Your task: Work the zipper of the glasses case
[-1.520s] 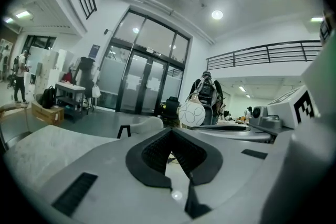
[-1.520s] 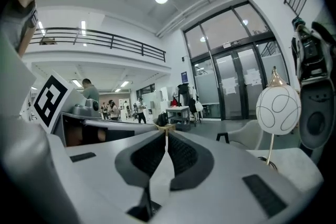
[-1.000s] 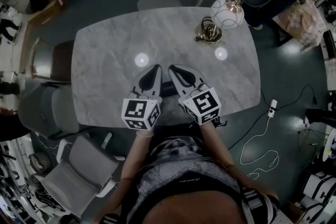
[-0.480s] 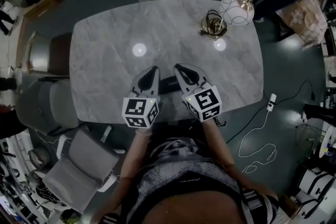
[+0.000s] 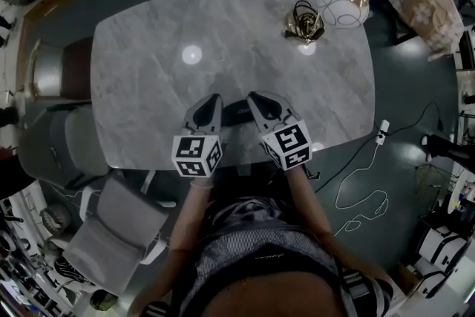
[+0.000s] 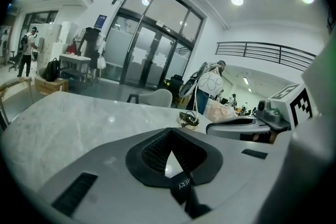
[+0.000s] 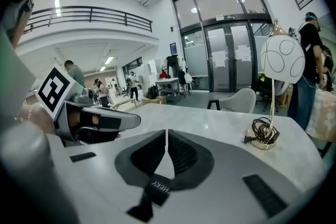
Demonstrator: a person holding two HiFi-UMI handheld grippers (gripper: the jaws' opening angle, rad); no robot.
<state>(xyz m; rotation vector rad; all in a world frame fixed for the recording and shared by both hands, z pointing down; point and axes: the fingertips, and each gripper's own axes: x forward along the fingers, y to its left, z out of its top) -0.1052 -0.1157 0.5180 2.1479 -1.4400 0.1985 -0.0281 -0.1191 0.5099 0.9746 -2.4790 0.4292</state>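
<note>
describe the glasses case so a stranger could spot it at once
Find the pale marble table and go to its edge nearest the person. There the left tool and the right tool reach onto it, and the glasses case is the small dark oblong lying flat between them. It is the only dark thing there; the globe lamp stands at the far right corner.

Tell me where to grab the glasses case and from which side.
Probably its left end, coming in from the left with the left gripper: the glasses case lies flat, long axis crosswise, that end nearest those shut jaws. Finer detail is too small to see.
</note>
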